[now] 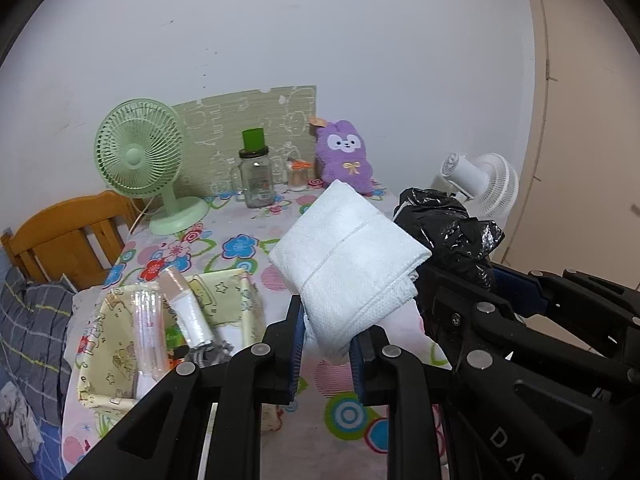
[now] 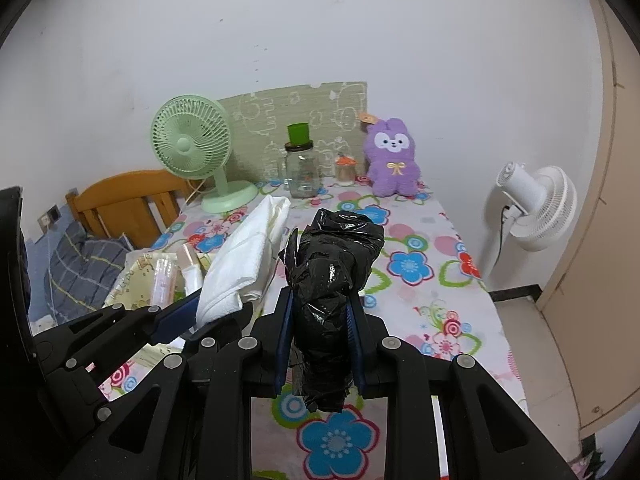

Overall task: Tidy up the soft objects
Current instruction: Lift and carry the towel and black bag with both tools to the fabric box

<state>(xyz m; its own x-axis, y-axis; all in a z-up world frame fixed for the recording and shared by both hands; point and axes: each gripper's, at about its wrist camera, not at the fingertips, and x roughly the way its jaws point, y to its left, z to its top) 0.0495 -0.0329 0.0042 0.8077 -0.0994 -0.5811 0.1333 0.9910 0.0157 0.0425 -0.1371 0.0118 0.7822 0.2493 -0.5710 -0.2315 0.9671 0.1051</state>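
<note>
both loads held up above the floral tablecloth (image 2: 420,240). left gripper (image 1: 326,344) fingers pinch the folded white towel (image 1: 348,256); right gripper (image 2: 320,332) fingers pinch the black plastic bag bundle (image 2: 332,264). likely step: carry to the yellow fabric bin (image 1: 120,344). keep both pinches firm, lower one at a time. each item's long axis runs up and away from its jaws.

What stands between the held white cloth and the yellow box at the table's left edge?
Nothing lies between them. The white cloth, clamped in the left gripper, hangs just right of the yellow box, which already holds rolls.
</note>
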